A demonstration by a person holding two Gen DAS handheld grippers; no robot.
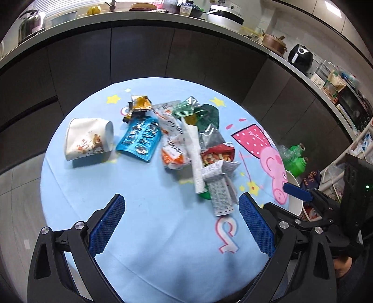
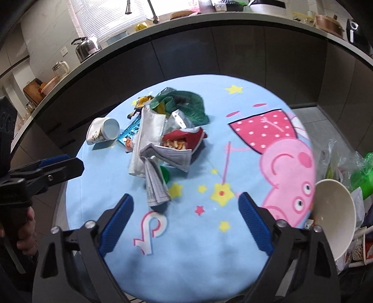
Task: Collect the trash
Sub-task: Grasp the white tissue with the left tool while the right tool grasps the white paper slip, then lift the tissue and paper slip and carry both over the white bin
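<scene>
A heap of trash lies on the round table's blue cartoon cloth (image 1: 144, 233): a tipped paper cup (image 1: 88, 139), a blue blister wrapper (image 1: 139, 139), a gold wrapper (image 1: 139, 103), a green bag (image 1: 207, 114), a red snack bag (image 2: 184, 139) and a folded leaflet (image 2: 156, 184). My left gripper (image 1: 181, 198) hovers open over the near cloth, with the leaflet just beyond its right finger. My right gripper (image 2: 186, 198) is open too, nothing between its pads, and the leaflet's end lies just ahead of its left finger. One finger (image 2: 60, 166) of the left gripper shows at the left.
A white paper bowl (image 2: 335, 214) sits off the table's right edge among bagged rubbish and green bottles (image 2: 363, 172). Dark cabinets under a cluttered counter (image 1: 139, 21) curve behind the table. A hand (image 2: 25, 235) holds the left gripper's handle.
</scene>
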